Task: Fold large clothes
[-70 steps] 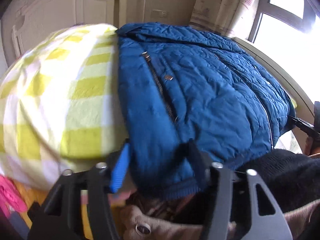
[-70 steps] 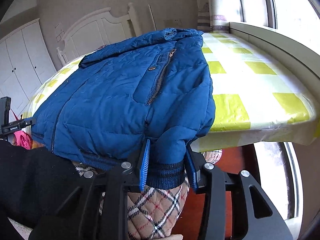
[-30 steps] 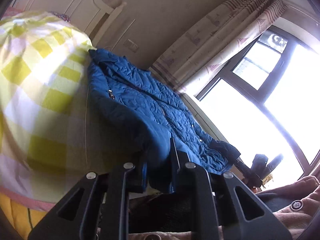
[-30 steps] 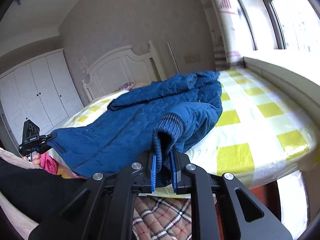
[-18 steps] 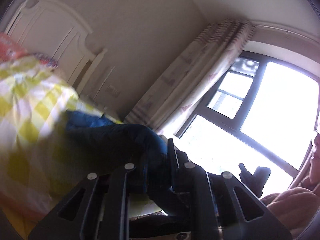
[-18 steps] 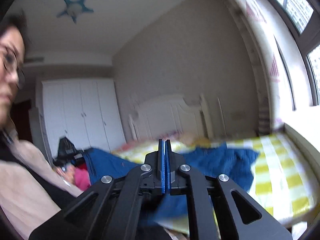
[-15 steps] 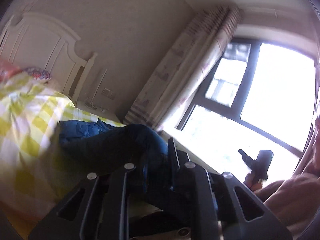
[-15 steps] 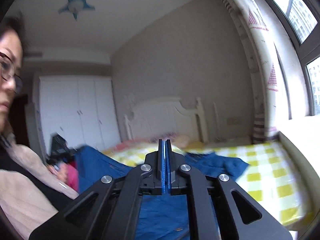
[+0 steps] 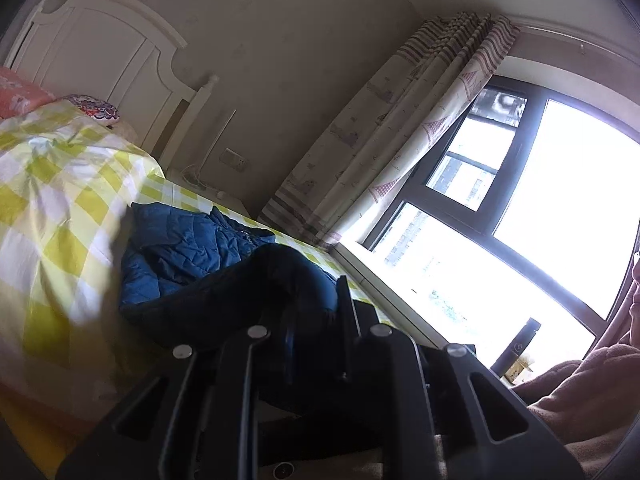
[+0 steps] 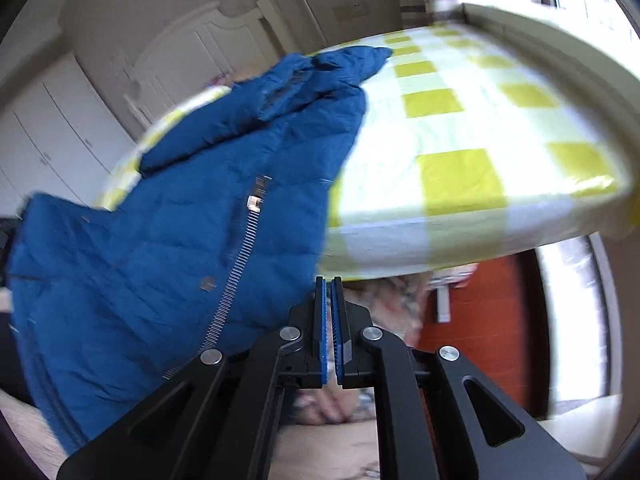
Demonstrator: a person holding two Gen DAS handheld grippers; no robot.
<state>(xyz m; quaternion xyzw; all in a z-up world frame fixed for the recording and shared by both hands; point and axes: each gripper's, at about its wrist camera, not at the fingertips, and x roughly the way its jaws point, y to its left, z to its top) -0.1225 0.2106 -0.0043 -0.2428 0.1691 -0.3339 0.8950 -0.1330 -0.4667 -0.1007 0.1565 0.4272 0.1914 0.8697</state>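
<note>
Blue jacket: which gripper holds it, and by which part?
Left gripper pinches a shadowed bunch of the blue jacket; exact part unclear. Right gripper is shut on nothing.

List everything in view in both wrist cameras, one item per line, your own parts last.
quilted jacket: 1, blue, silver zipper, half on the bed, front edge hanging off, one part pinched in the left gripper
bed cover: 1, yellow and white check, over the bed
headboard: 1, white, at the far end of the bed
pillow: 1, orange-pink, by the headboard
curtain: 1, cream with striped and triangle print, beside the window
window: 1, dark frame, bright outside
wardrobe: 1, white doors, left of the bed
wall socket: 1, pale, by the bed
left gripper: black, shut on the jacket
right gripper: black, blue pads, shut, nothing between the pads
</note>
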